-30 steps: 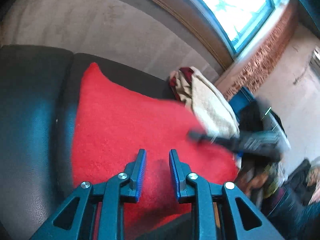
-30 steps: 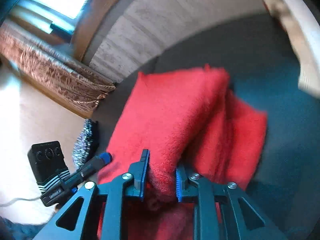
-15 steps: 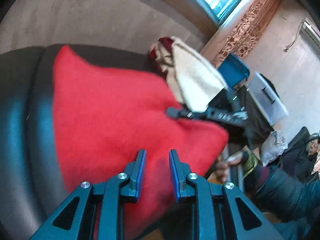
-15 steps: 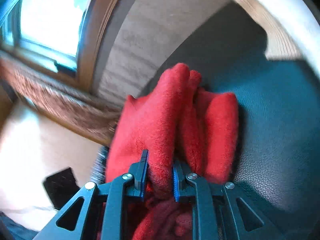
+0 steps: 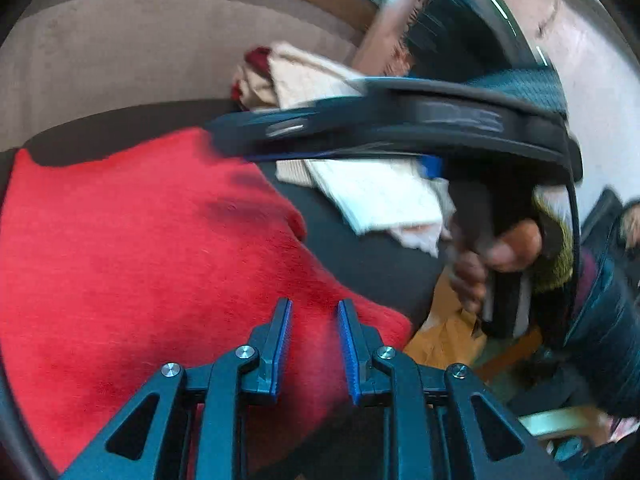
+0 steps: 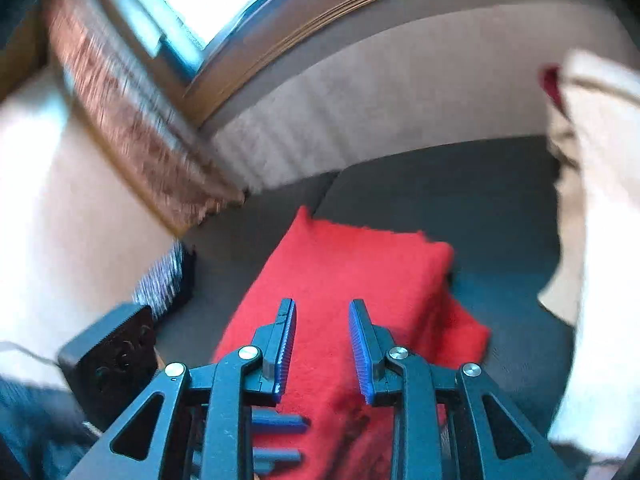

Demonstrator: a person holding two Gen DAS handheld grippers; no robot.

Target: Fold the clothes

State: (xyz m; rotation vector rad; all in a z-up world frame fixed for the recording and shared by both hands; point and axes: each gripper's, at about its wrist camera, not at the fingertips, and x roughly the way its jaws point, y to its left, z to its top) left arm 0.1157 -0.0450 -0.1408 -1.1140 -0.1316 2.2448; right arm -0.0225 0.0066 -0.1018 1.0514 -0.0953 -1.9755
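Observation:
A red fleece cloth (image 5: 140, 264) lies folded on the dark leather seat (image 5: 360, 256). It also shows in the right wrist view (image 6: 352, 280) as a folded stack. My left gripper (image 5: 313, 308) hovers just above the cloth's near edge, jaws apart and empty. My right gripper (image 6: 322, 308) is above the cloth, jaws apart and empty. In the left wrist view the right gripper's body (image 5: 400, 124) crosses the upper frame, blurred, held by a hand (image 5: 492, 256).
A cream knit garment (image 5: 372, 188) with a dark red piece lies at the back of the seat; it also shows in the right wrist view (image 6: 600, 200). A black device (image 6: 116, 356) sits at the seat's left edge. Grey backrest (image 6: 360, 120) behind. Clutter on the floor.
My right gripper has let go of the red cloth and pulled back above it; the cloth now lies folded flat. My left gripper stayed over the cloth's near edge while its view swung.

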